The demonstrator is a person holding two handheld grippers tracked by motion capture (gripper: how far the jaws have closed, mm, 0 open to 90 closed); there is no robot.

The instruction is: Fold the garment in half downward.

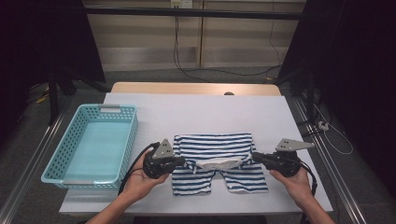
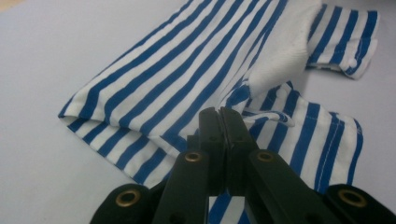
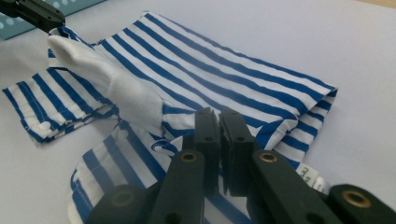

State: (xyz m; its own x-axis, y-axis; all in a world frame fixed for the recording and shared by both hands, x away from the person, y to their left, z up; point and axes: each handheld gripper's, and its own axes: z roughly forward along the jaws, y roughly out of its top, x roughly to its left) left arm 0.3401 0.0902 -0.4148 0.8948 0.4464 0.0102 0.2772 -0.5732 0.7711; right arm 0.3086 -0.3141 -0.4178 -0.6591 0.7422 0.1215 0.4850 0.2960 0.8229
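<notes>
Clearly the job in hand is folding the blue-and-white striped shorts (image 1: 218,161), which lie flat on the white surface (image 1: 196,109) near its front edge, roughly midway between the left and right edges. The waistband end has been turned over so the white lining shows as a raised ridge across the middle, above the two leg openings.

The left claw (image 1: 187,163) is pressed together on the fabric at the left end of that ridge; in the left gripper view the jaws meet on a striped fold. The right claw (image 1: 253,156) pinches the right end likewise, its jaws closed on the cloth.

To do this fold well, I'd judge both hands should travel together at the same height, keeping the held edge taut and straight, then lay it down square to the leg hems before letting go. If one side leads, the fold will likely skew and the fabric bunch.

A turquoise plastic basket (image 1: 127,140) stands just beside the shorts at the surface's left edge.

A small white tag (image 3: 312,177) at the shorts' seam carries dark marks too blurred to read.
</notes>
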